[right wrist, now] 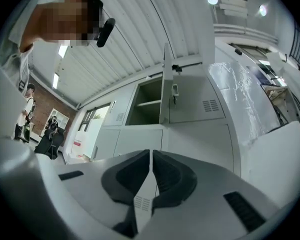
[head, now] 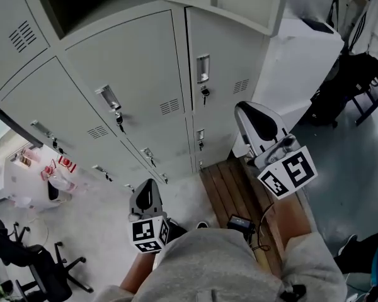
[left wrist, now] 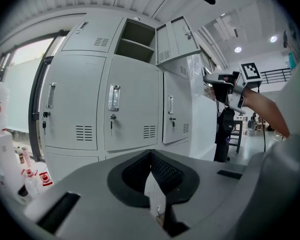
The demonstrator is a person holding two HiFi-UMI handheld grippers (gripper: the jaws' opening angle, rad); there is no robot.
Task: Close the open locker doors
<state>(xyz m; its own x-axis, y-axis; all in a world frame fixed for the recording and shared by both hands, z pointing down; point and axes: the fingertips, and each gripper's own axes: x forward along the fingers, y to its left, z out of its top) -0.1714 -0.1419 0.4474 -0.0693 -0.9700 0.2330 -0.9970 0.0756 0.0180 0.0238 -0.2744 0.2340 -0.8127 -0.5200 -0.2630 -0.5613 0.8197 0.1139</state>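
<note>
- While both sets of jaws are pressed together on nothing, the left gripper (head: 145, 197) hangs low and the right gripper (head: 263, 126) is raised.
- The open door (right wrist: 195, 96) is in the top row, above and ahead of your right jaws, beside the bare compartment (right wrist: 146, 101).
- Its long axis is vertical and its free edge faces you.
- The right gripper is nearer, so push the outer face leftward to close it.

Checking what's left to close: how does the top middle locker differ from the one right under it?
The top middle locker is open, the lower locker shut. The top middle locker shows its inside and a shelf; the lower locker shows its handle, keyed lock and vent. Both are pale grey.
</note>
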